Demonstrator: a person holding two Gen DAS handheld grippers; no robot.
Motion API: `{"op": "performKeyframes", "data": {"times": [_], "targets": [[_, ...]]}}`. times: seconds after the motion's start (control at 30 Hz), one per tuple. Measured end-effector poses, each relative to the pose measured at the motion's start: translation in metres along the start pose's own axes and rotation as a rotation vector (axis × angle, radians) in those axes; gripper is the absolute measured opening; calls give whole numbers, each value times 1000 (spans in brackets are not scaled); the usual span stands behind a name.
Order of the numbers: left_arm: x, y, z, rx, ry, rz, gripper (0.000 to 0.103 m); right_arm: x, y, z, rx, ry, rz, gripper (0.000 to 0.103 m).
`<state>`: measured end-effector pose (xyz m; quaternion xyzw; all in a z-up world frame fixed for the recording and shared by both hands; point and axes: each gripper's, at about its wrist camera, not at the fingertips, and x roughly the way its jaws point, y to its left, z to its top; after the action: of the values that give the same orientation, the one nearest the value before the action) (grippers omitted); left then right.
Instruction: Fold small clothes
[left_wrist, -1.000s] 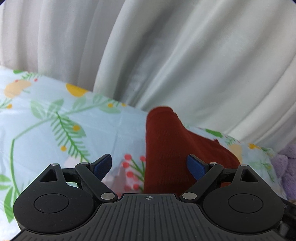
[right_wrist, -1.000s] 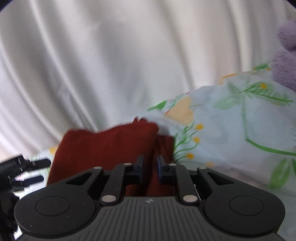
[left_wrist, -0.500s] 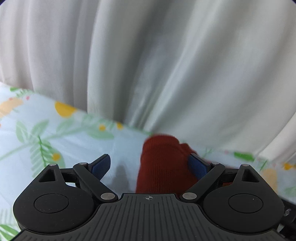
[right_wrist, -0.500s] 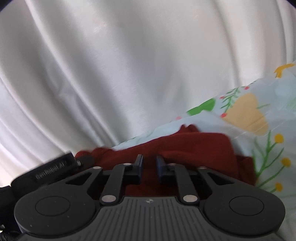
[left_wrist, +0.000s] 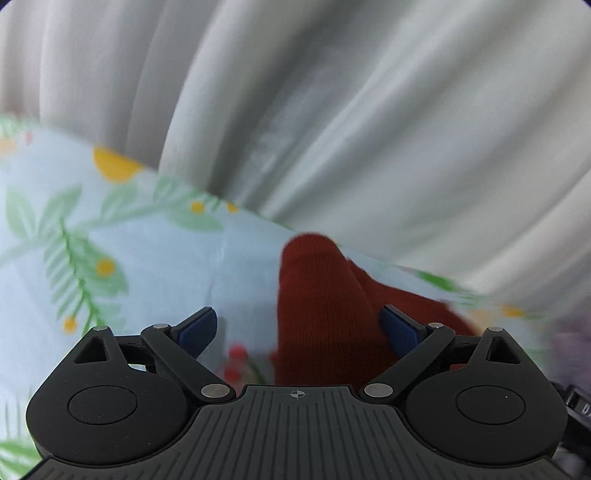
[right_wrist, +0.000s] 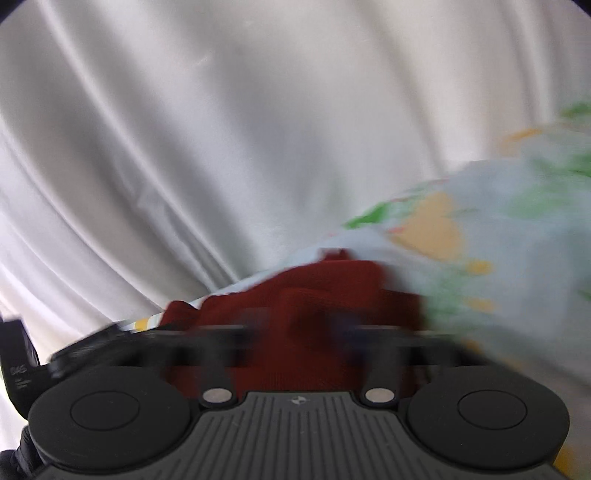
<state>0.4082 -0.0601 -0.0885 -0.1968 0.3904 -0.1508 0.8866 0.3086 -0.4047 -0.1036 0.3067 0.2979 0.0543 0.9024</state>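
A dark red knit garment (left_wrist: 321, 302) lies on a floral sheet (left_wrist: 110, 258). One narrow end of it points away from me. My left gripper (left_wrist: 299, 328) is open, and the cloth lies between its blue pads (left_wrist: 397, 328) without being pinched. In the right wrist view the same red garment (right_wrist: 325, 288) lies bunched in front of my right gripper (right_wrist: 301, 321). That gripper's fingers are smeared by motion and stand apart, open over the cloth. The cloth under both gripper bodies is hidden.
White curtain folds (left_wrist: 332, 110) hang close behind the bed edge. A blurred purple plush (left_wrist: 569, 332) sits at the far right of the sheet. In the right view the other gripper's black body (right_wrist: 22, 369) shows at the left, beside the floral sheet (right_wrist: 498, 258).
The right gripper was shut on the red garment and its fingers have now spread apart. The left gripper stayed open, and its view swung back so more sheet shows.
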Motion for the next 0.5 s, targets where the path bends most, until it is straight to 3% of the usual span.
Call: {"op": "performKeyframes", "data": {"times": [0.07,0.17,0.33,0.5], "targets": [[-15,19,-3,-54,61,-137,98,-16,-28,2,56,65,34,77],[-19,31,-11,-93,126,-242,98,-14,-66,3,225,186,110,63],[1,31,-22,-109,227,-277,91,3,-88,5,348,233,186,58],[11,33,-24,-144,229,-325,90,22,-84,3,331,296,265,57]]}}
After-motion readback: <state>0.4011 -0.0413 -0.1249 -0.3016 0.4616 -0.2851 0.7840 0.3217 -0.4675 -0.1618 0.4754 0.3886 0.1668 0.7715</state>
